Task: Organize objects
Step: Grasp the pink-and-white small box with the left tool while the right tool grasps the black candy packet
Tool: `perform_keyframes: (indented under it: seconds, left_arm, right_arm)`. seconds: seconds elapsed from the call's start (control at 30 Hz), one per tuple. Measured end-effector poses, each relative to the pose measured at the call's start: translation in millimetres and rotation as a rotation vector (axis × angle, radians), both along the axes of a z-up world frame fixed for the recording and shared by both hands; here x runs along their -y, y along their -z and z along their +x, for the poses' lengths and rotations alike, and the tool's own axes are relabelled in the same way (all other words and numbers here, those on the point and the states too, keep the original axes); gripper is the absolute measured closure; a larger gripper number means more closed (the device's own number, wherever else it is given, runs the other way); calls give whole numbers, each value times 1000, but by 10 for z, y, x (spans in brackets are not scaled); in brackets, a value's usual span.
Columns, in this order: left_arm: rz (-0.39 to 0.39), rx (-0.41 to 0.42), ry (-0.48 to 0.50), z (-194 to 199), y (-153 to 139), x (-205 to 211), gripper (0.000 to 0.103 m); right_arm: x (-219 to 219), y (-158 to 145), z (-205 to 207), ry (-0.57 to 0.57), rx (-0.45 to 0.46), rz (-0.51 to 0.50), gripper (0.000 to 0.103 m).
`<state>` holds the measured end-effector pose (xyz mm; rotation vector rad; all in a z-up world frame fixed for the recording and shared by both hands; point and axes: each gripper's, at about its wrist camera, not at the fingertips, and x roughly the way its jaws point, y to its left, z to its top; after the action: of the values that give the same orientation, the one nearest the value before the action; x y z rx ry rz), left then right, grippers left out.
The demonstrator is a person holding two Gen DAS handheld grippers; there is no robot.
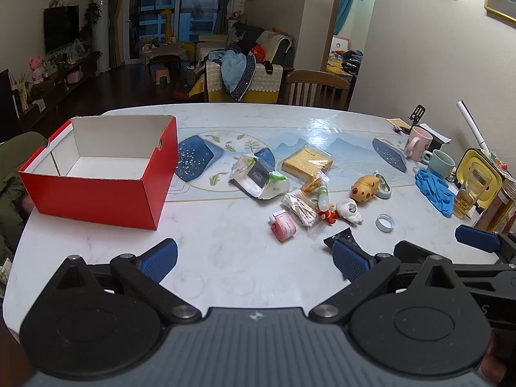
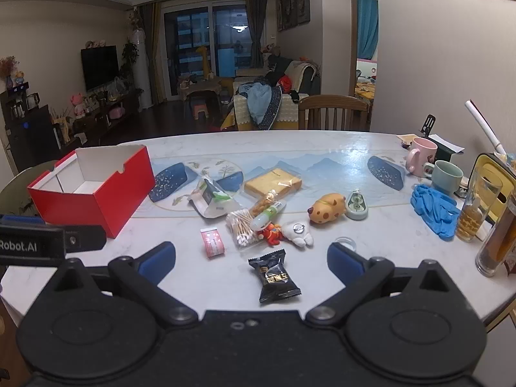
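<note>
An empty red box (image 1: 96, 174) (image 2: 93, 190) stands open at the table's left. Small items lie scattered mid-table: a wrapped sandwich (image 1: 256, 179) (image 2: 211, 198), a bagged yellow cake (image 1: 306, 161) (image 2: 272, 183), cotton swabs (image 1: 300, 209) (image 2: 242, 227), a pink packet (image 1: 283, 225) (image 2: 212, 242), a white plush (image 1: 350, 211) (image 2: 298, 232), an orange dog toy (image 1: 364, 188) (image 2: 325, 208) and a black candy wrapper (image 2: 274, 275) (image 1: 338, 237). My left gripper (image 1: 254, 258) hangs open over bare tabletop. My right gripper (image 2: 251, 259) is open with the candy wrapper lying between its fingers, untouched.
At the table's right edge stand a pink mug (image 2: 419, 156), a green mug (image 2: 446, 175), blue gloves (image 2: 433, 208), a glass of tea (image 2: 477, 209) and a dark jar (image 2: 498, 242). A metal lid (image 1: 384, 222) lies near the toys. A wooden chair (image 2: 333, 111) is behind the table.
</note>
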<state>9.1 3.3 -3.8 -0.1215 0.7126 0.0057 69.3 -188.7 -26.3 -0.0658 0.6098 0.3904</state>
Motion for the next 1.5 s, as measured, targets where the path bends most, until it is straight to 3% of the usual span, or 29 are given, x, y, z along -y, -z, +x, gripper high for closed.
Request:
perform_keyframes:
  seconds: [0.33, 0.8, 0.97, 1.17, 1.33, 1.47, 1.5]
  left_arm:
    - [8, -9, 58, 418, 153, -49, 0]
    - [122, -103, 324, 1354, 1061, 139, 1]
    - [106, -143, 354, 1619, 1283, 170, 3]
    - [62, -194, 358, 1852, 1434, 235, 11]
    - [53, -234, 356, 1991, 1550, 302, 31]
    - [60, -225, 365, 2013, 1567, 335, 39]
    - [58, -222, 369, 2012, 1562, 338, 46]
  right_arm:
    - [-83, 114, 198, 8, -20, -28, 3]
    - [-128, 849, 856, 83, -169, -176, 15]
    - [-176, 1040, 1020, 90, -208, -217, 19]
    - [-302, 1202, 1132, 56, -233, -264, 25]
    - [-393, 1314, 1220, 43, -267, -272, 30]
    - [-439, 1372, 1264, 35, -284, -276, 38]
    - [-447, 1377, 1265, 33, -280, -274, 38]
